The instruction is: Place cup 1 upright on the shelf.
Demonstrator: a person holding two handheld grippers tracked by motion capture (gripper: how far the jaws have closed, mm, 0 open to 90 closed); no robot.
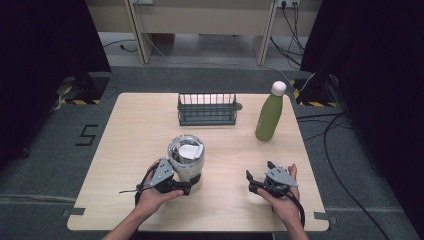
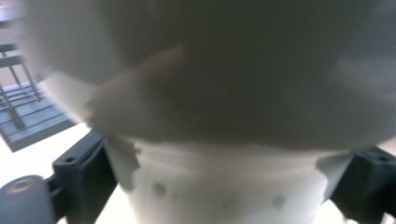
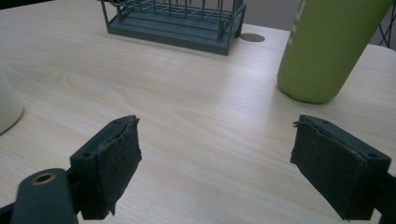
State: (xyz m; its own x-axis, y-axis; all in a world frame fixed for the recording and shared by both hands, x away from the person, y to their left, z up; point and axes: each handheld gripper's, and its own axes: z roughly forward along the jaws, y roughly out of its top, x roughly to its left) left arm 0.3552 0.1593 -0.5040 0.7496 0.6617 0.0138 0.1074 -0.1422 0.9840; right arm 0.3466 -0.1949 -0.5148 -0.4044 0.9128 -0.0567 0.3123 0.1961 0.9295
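A round white container (image 1: 186, 159) with a clear lidded top stands on the wooden table (image 1: 135, 135), near its front. My left gripper (image 1: 192, 186) reaches in from the left at the container's foot. In the left gripper view the white base (image 2: 224, 196) spans the whole gap, with a black jaw against each side. My right gripper (image 1: 259, 171) rests low over the front right of the table. In the right gripper view its jaws (image 3: 215, 154) stand apart with bare wood between them.
A tall green bottle (image 1: 270, 112) with a pale cap stands at the back right, close ahead of the right gripper (image 3: 327, 46). A dark wire rack (image 1: 207, 109) sits at the back middle (image 3: 173, 18). Cables trail on the floor at the right.
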